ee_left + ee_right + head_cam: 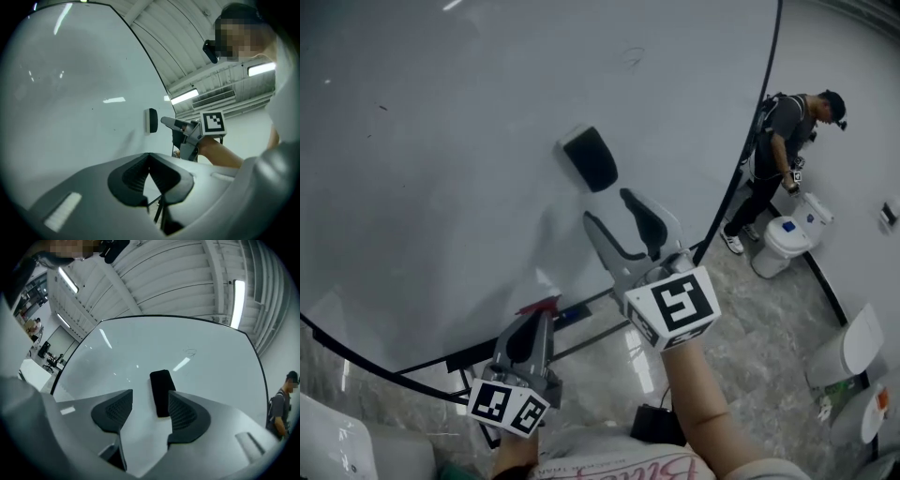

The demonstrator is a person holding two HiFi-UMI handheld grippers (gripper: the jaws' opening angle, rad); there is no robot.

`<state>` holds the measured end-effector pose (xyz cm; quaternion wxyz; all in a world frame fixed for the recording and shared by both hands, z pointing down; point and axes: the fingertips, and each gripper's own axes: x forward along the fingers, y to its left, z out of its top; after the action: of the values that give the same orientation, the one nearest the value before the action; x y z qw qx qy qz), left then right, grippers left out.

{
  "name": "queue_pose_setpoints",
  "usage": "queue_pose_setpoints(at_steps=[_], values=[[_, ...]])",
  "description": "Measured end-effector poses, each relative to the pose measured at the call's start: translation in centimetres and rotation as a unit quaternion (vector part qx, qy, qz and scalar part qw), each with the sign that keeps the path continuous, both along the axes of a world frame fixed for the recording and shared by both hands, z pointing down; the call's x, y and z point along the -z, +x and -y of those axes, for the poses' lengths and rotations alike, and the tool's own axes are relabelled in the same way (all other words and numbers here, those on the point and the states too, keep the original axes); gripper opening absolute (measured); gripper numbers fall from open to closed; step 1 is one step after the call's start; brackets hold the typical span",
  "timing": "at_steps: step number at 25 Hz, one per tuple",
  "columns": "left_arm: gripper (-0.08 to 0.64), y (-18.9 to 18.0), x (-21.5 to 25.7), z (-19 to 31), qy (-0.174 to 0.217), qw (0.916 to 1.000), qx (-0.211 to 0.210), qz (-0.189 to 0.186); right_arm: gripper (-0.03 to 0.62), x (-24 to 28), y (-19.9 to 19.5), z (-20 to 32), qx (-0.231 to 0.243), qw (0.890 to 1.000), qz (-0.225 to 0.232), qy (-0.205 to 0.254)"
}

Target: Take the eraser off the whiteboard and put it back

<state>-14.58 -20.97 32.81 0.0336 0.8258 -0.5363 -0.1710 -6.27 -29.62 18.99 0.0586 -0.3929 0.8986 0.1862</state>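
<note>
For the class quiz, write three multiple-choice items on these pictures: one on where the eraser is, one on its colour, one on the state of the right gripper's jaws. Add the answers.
1. Where is the eraser? A: stuck on the whiteboard. B: in the left gripper. C: on the floor.
2. What colour is it? A: red. B: black. C: yellow.
3. The right gripper is: A: shut on the eraser. B: shut on a pen. C: open.
Answers:
1 A: it sits on the board and nothing grips it.
2 B: it looks black in every view.
3 C: the right gripper view shows its jaws apart, not pressing the eraser.
</note>
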Motion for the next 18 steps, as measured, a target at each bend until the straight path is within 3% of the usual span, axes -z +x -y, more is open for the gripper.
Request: queue_pose_setpoints(at_steps=[10,18], values=[[0.000,-0.9,-0.4,2.2,-0.002,0.9997,0.022,-0.009,0.242,2.4,-2.9,6.6,-0.056,0.994,-0.090,0.040],[0.000,-1.2,-0.4,3.0,-0.004,0.9996,0.027,-0.012,0.244,2.7,-3.3,7.0,-0.068,0.992,-0.095,0.053]])
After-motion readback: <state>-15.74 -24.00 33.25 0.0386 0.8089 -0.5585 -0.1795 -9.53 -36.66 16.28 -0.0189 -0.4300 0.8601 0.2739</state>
